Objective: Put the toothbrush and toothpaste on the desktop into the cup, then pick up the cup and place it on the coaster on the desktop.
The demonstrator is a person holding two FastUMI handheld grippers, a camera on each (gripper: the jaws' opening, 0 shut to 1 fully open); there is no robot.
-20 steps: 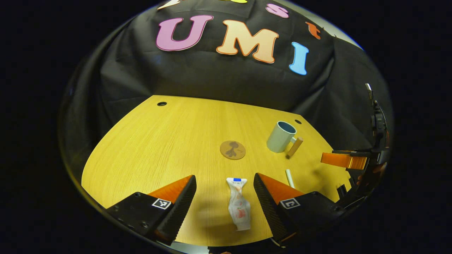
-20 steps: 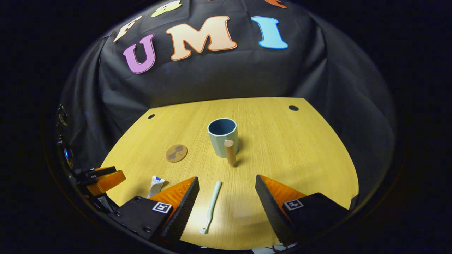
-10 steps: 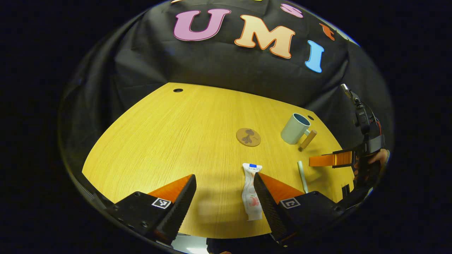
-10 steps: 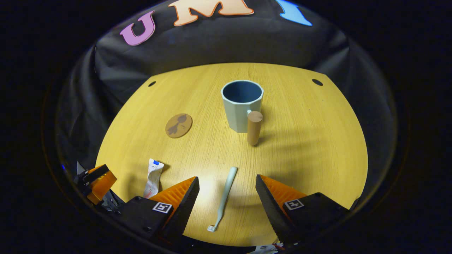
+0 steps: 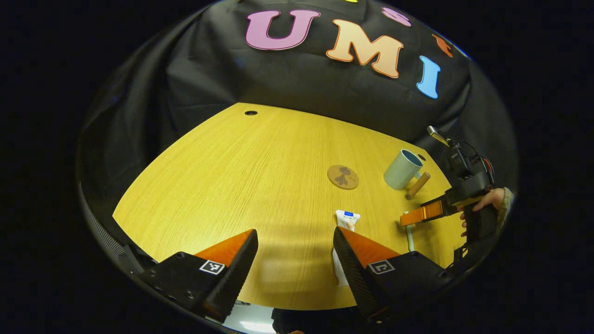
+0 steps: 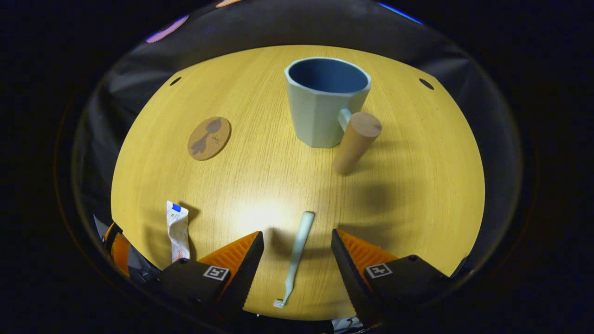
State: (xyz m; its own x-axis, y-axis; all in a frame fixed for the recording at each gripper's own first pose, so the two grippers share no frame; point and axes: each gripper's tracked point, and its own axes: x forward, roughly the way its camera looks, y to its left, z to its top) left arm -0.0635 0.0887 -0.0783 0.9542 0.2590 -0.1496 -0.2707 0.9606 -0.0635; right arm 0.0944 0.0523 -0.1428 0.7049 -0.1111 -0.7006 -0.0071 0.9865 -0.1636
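The yellow desktop (image 6: 408, 195) carries everything the task needs. Toward its far side the cup (image 6: 322, 104) is seen upright and empty, its wooden handle (image 6: 355, 141) turned toward the right gripper, with the coaster (image 6: 209, 138) well apart to its left.

Nearer, the toothpaste (image 6: 177, 229) is laid flat — just beside one finger of the left gripper (image 5: 295, 260), off the gap rather than inside it; that gripper is spread wide and holds nothing.

The toothbrush (image 6: 295, 255) is found between the fingers of the right gripper (image 6: 295, 266), also spread wide and empty. Its long axis runs almost along the line of approach, bristles nearest the camera — so a squeeze across the thin handle is judged the likely next move, by the right hand.
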